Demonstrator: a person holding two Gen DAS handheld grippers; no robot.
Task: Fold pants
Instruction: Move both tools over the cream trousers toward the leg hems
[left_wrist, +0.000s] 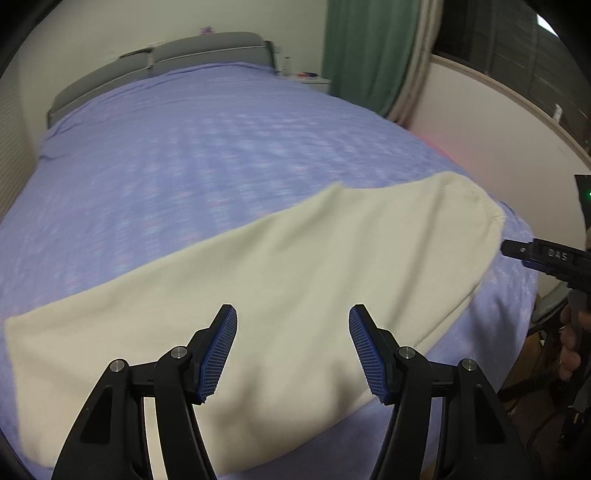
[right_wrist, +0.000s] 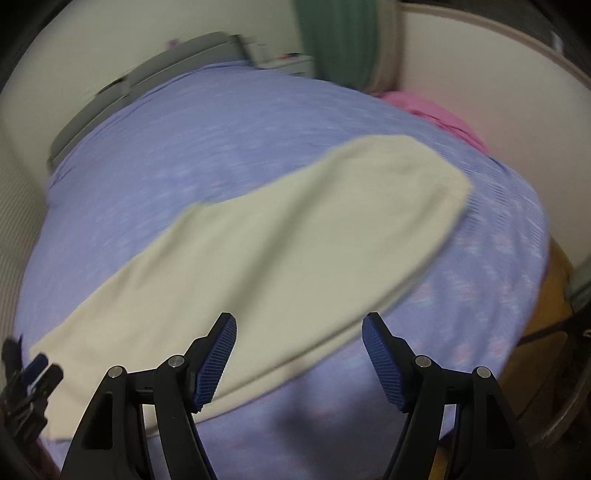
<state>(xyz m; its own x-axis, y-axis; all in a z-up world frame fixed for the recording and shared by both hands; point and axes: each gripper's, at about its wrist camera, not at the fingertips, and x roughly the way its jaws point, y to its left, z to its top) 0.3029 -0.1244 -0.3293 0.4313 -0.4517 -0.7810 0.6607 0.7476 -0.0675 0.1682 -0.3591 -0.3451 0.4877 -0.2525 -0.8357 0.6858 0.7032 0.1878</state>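
Note:
Cream pants (left_wrist: 280, 280) lie flat in a long folded strip across the near part of a bed, running from lower left to upper right; they also show in the right wrist view (right_wrist: 288, 236). My left gripper (left_wrist: 292, 314) is open and empty, hovering above the middle of the strip. My right gripper (right_wrist: 299, 321) is open and empty above the strip's near edge. The right gripper also shows at the right edge of the left wrist view (left_wrist: 517, 254), beside the pants' right end. The left gripper appears blurred at the far left of the right wrist view (right_wrist: 37, 373).
The bed has a purple patterned sheet (left_wrist: 184, 155) and a grey headboard (left_wrist: 207, 48). A green curtain (left_wrist: 365, 44) hangs at the back right. A pink cloth (right_wrist: 436, 110) lies past the bed's far right edge. A white nightstand (left_wrist: 314, 79) holds small items.

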